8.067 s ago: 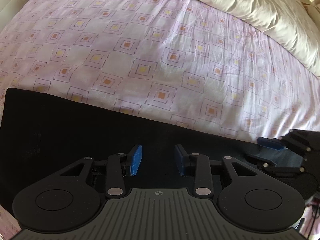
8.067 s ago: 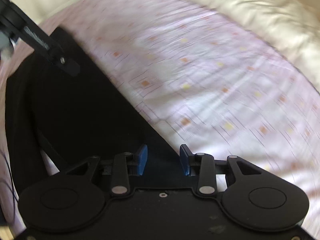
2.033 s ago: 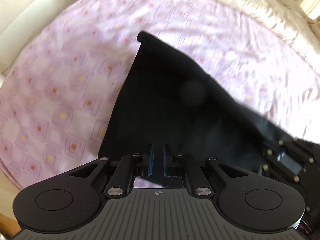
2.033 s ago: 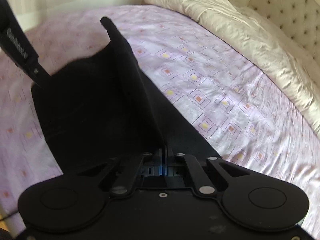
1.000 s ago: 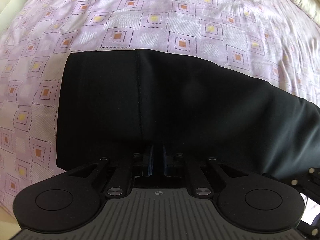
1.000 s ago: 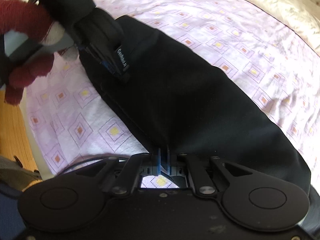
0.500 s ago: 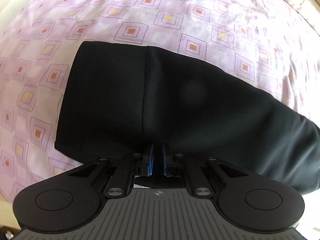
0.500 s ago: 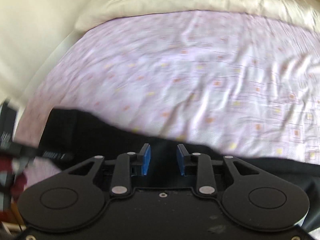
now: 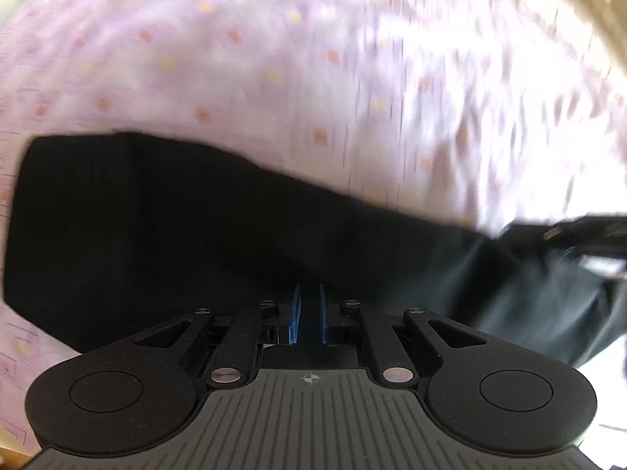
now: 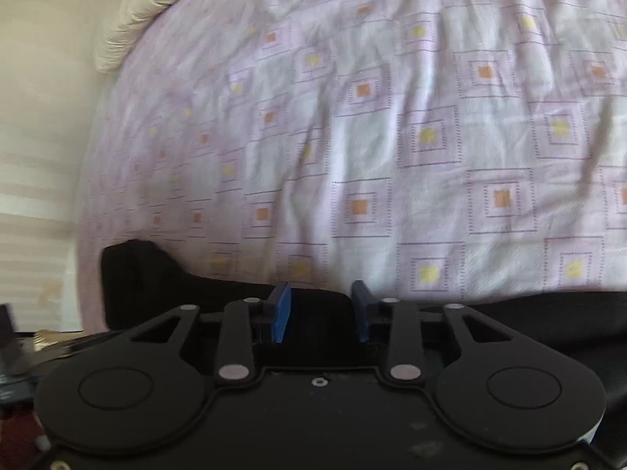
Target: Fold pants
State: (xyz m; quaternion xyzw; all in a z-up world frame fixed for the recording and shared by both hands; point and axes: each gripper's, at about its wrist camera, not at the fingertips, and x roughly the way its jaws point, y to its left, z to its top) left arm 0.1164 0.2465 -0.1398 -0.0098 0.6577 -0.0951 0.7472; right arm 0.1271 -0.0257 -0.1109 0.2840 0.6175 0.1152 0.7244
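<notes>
Pants (image 9: 164, 227) lie dark across bed (image 10: 392, 117); left gripper (image 9: 308, 313) nearly closed on fabric, right gripper (image 10: 320, 309) open above them.

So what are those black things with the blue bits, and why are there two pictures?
Those are two grabbing tools that a person holds, one in each hand. Each tool has a little camera looking forward along its two blue fingers, so you get one picture from each.

In the left tool's picture, the left gripper has its blue fingers nearly together, pinching a bit of the black pants. In the right tool's picture, the right gripper has its fingers apart and holds nothing; the pants lie just in front of it.

The pants rest on a bed sheet that is pale purple with little squares. A cream duvet is bunched at the far end.
</notes>
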